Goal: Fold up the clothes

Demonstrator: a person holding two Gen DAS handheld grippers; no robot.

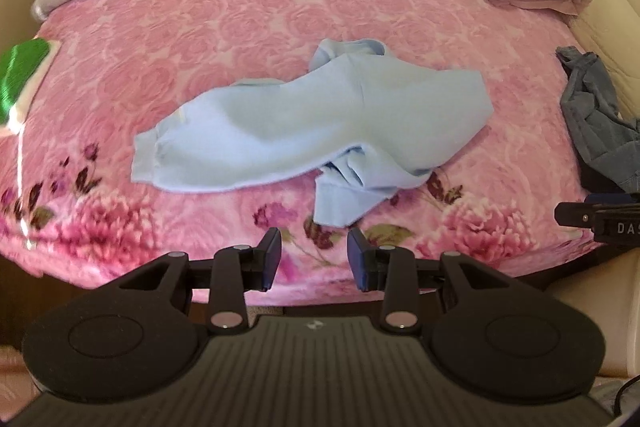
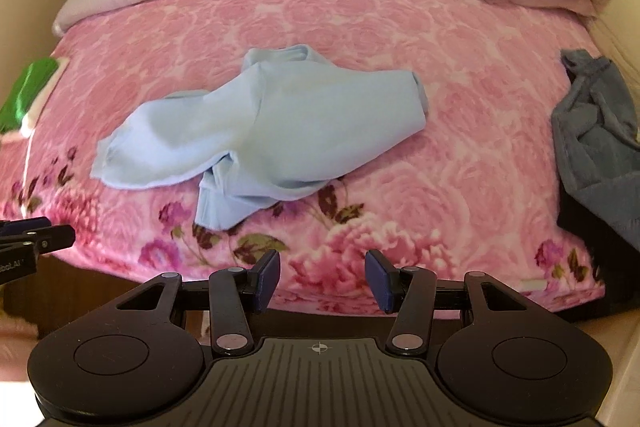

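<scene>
While both tools (image 1: 314, 259) (image 2: 322, 281) gaped empty, the soft, rumpled blue garment (image 1: 304, 125) lay lengthwise from 8 to 2 o'clock on the plush bed (image 1: 200, 39).

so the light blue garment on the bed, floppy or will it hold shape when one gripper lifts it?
Likely floppy: the light blue garment lies crumpled, with soft folds and a sleeve tucked under. Lifted at one point it would probably drape and unfold. It looks thin, so probably light. The plush pink blanket may drag on it if pushed.
</scene>
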